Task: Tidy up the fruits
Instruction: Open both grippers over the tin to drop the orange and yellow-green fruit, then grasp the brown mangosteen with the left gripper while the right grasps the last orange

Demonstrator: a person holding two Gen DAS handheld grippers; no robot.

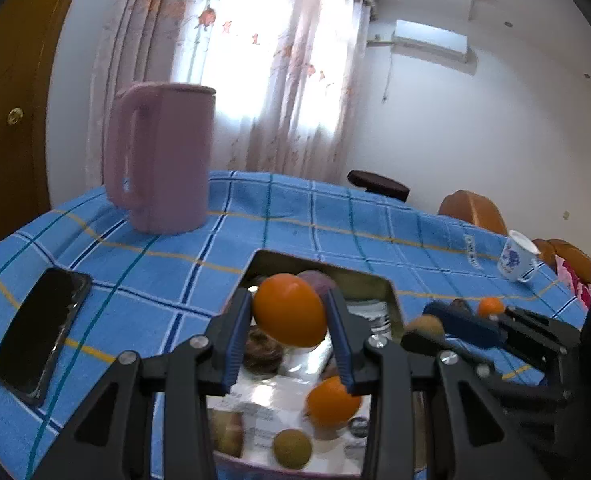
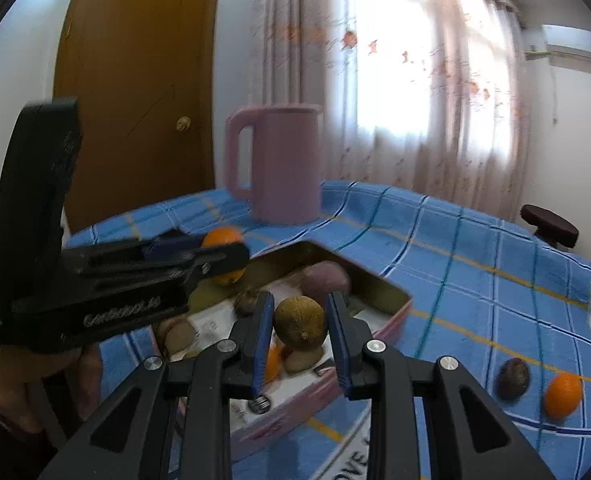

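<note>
My left gripper (image 1: pixel 290 312) is shut on an orange (image 1: pixel 289 310) and holds it above the pink tin box (image 1: pixel 391 294). The box holds several fruits, among them another orange (image 1: pixel 331 402) and a yellow-green fruit (image 1: pixel 292 449). My right gripper (image 2: pixel 300 320) is shut on a brown kiwi (image 2: pixel 300 322) over the same box (image 2: pixel 395 304), which shows a purple fruit (image 2: pixel 327 280). The left gripper with its orange (image 2: pixel 223 254) also shows in the right wrist view, and the right gripper (image 1: pixel 447 326) with the kiwi (image 1: pixel 423 326) in the left one.
A pink jug (image 1: pixel 161 160) stands at the back of the blue checked tablecloth (image 1: pixel 295 208). A black phone (image 1: pixel 41 326) lies at the left. A white mug (image 1: pixel 517 256) stands at the right. A dark fruit (image 2: pixel 513 378) and an orange (image 2: pixel 563 395) lie on the cloth.
</note>
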